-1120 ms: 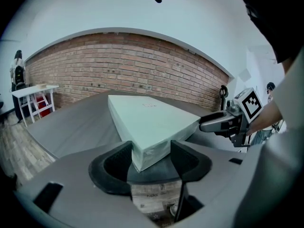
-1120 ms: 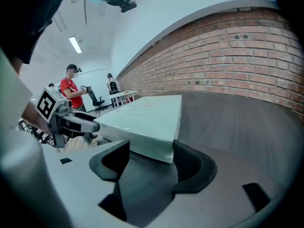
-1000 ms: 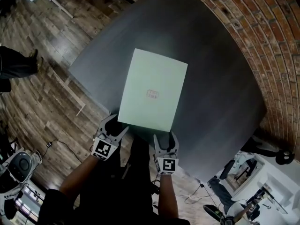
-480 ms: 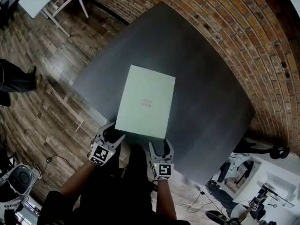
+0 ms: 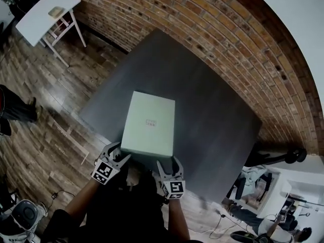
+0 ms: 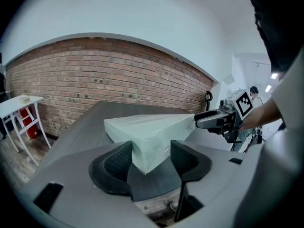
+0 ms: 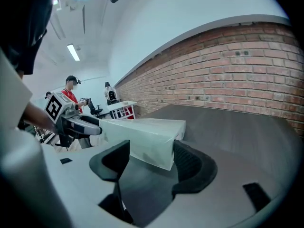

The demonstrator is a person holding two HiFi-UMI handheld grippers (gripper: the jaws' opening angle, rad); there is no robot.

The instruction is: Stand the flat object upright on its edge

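The jaws of the left gripper [image 6: 149,148] are standing wide apart yet pinching one near corner of the pale green flat box [image 6: 152,127]. One ribbed pad is pressing on the side face and the tip of the other is meeting the near face, so the corner is pointing back into the gap. The jaws of the right gripper [image 7: 152,151] are doing the same at the other near corner, spread wide, with the right pad lying against the box's end face and the left jaw tip bearing on the long near face. In the head view the box is sitting just below the middle of the frame, on the near part of the dark grey table [image 5: 212,115]. Its long sides are running away from the person, and the two grippers are gripping its lower edge in the picture, one at each corner. Both gripper views are showing that near edge raised clear of the tabletop, with dark surface visible under the corner, while the box is sloping down towards its far end. A brick wall [image 5: 212,29] is curving across the top of the head view behind the table. A small white table [image 5: 43,14] is standing at the upper left on the wooden floor [image 5: 40,135].
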